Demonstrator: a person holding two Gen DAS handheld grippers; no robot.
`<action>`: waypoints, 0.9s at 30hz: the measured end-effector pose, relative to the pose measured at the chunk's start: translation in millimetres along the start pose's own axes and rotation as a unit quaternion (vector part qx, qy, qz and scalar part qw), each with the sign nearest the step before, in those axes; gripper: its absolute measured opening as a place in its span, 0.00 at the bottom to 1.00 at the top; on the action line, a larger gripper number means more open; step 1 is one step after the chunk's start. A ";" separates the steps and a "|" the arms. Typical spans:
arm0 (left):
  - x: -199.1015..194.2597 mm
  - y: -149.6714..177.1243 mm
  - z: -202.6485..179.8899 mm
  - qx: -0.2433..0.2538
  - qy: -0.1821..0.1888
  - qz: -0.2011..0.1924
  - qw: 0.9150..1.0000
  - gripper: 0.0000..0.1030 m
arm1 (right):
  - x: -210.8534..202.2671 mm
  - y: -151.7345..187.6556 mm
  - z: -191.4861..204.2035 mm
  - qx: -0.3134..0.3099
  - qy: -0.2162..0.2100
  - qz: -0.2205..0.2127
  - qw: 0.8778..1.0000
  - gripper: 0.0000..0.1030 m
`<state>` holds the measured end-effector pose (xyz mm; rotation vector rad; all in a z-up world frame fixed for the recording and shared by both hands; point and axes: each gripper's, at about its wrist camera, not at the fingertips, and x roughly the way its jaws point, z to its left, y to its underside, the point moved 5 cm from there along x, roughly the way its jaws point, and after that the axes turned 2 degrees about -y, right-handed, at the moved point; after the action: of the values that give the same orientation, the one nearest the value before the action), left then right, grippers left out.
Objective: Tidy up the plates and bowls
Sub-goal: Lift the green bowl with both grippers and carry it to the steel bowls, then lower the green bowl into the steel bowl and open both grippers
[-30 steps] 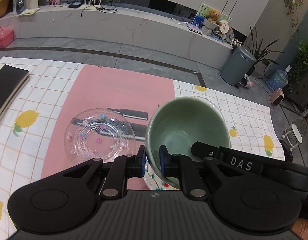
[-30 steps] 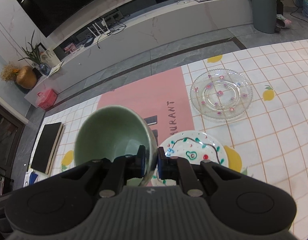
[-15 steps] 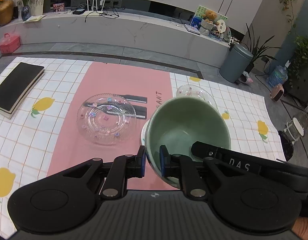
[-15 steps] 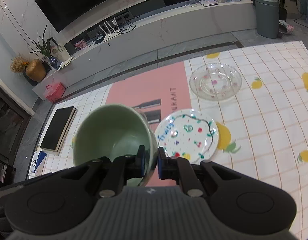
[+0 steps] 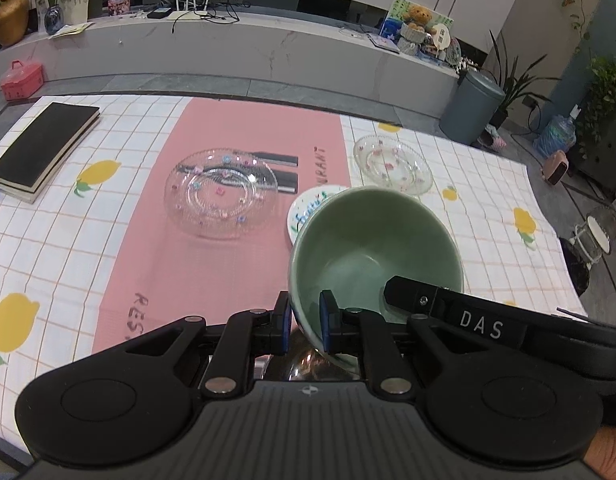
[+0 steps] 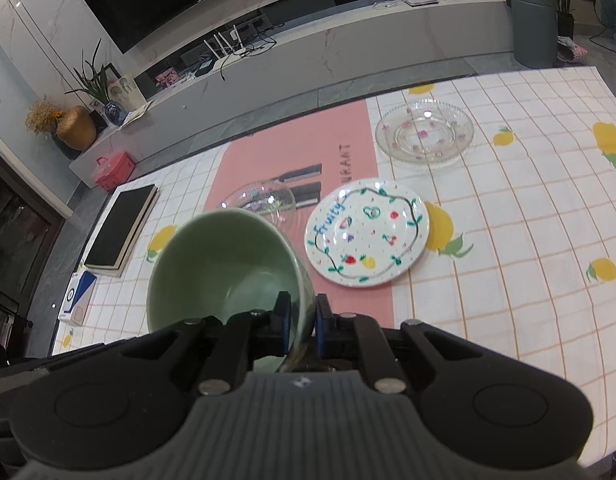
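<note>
The left gripper (image 5: 304,322) is pinching the near rim of the green bowl (image 5: 373,248), one blue pad outside the wall and one inside; the right gripper (image 6: 299,322) is pinching the same green bowl (image 6: 224,264) at its rim on the other side, so both are holding it tilted above the tabletop (image 6: 527,280); in the left wrist view the finger of the right gripper, marked DAS, is reaching into the bowl. Just beyond the bowl the painted white plate (image 6: 367,232) with fruits and the word "Fruity" is lying flat, partly on the pink runner (image 5: 212,264) and partly on the checked lemon cloth; the bowl is hiding part of this plate (image 5: 311,208) in the left wrist view. Further on the runner a clear glass plate (image 5: 221,193) with small flowers is resting; a second clear glass plate (image 6: 425,134) is lying well apart on the cloth, near the far edge. At the left far corner a black book (image 5: 42,150) is lying.
</note>
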<state>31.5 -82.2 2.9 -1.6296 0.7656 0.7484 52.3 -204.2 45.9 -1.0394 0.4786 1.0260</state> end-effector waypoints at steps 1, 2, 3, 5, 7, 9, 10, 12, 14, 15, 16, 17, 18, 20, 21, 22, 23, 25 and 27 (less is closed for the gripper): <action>0.8 3.3 0.3 0.002 0.000 0.003 1.000 0.15 | 0.2 3.4 -0.9 0.001 0.000 0.002 1.000 0.10; 1.2 6.3 0.2 0.003 -0.001 0.006 1.000 0.15 | 0.8 6.7 -2.2 0.003 0.001 0.004 1.000 0.10; 1.4 9.7 0.4 0.005 0.000 0.008 1.000 0.15 | 1.4 10.5 -3.6 0.004 0.001 0.007 1.000 0.09; 1.8 15.7 0.1 0.009 -0.001 0.013 1.000 0.15 | 2.1 18.6 -6.2 0.007 0.002 0.013 1.000 0.10; 1.7 21.6 -0.1 0.015 -0.002 0.017 1.000 0.15 | 2.5 26.2 -8.4 0.009 0.002 0.017 1.000 0.10; 1.5 27.5 -0.7 0.022 -0.002 0.020 1.000 0.15 | 2.3 32.6 -10.2 0.011 0.002 0.020 1.000 0.10; 1.9 29.8 -0.6 0.025 -0.002 0.022 0.999 0.15 | 2.1 35.4 -10.8 0.013 0.002 0.022 1.000 0.10; 2.3 35.0 -0.9 0.029 -0.004 0.025 0.999 0.15 | 2.1 40.1 -11.7 0.014 0.004 0.025 1.000 0.10; 2.9 39.4 -1.4 0.032 -0.005 0.027 0.999 0.15 | 2.3 43.9 -12.2 0.013 0.006 0.027 1.000 0.10; 3.4 41.1 -0.9 0.032 -0.005 0.029 0.999 0.15 | 2.6 45.7 -12.6 0.012 0.007 0.029 0.999 0.10; 3.6 42.9 -0.9 0.032 -0.004 0.030 0.999 0.15 | 2.7 47.4 -12.8 0.011 0.008 0.030 0.999 0.10; 3.8 44.7 -0.8 0.032 -0.003 0.032 0.999 0.15 | 2.9 49.0 -13.0 0.010 0.009 0.032 0.999 0.10; 4.2 46.2 -0.6 0.032 -0.003 0.033 0.999 0.15 | 3.2 50.5 -13.2 0.009 0.010 0.033 0.999 0.10; 4.8 48.9 -0.7 0.034 -0.004 0.036 0.999 0.15 | 3.7 53.1 -13.5 0.007 0.013 0.036 0.999 0.10; 5.0 50.4 -0.7 0.035 -0.005 0.038 0.999 0.15 | 4.1 54.1 -13.7 0.005 0.014 0.037 0.999 0.10; 5.2 51.7 -0.6 0.036 -0.005 0.039 0.999 0.15 | 4.5 55.2 -13.9 0.005 0.015 0.039 0.999 0.10; 6.1 52.7 -0.3 0.036 -0.006 0.040 0.999 0.15 | 5.0 56.2 -14.0 0.004 0.016 0.040 0.999 0.10; 7.7 54.7 0.3 0.038 -0.007 0.043 0.998 0.15 | 6.9 58.0 -14.4 0.001 0.018 0.045 0.999 0.10; 9.7 56.9 0.8 0.038 -0.007 0.049 0.998 0.15 | 9.1 60.1 -15.1 -0.001 0.019 0.051 0.999 0.10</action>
<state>-8.7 -91.4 -37.5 -1.5257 0.8586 0.7907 6.3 -205.5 3.5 -1.0463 0.5666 1.0977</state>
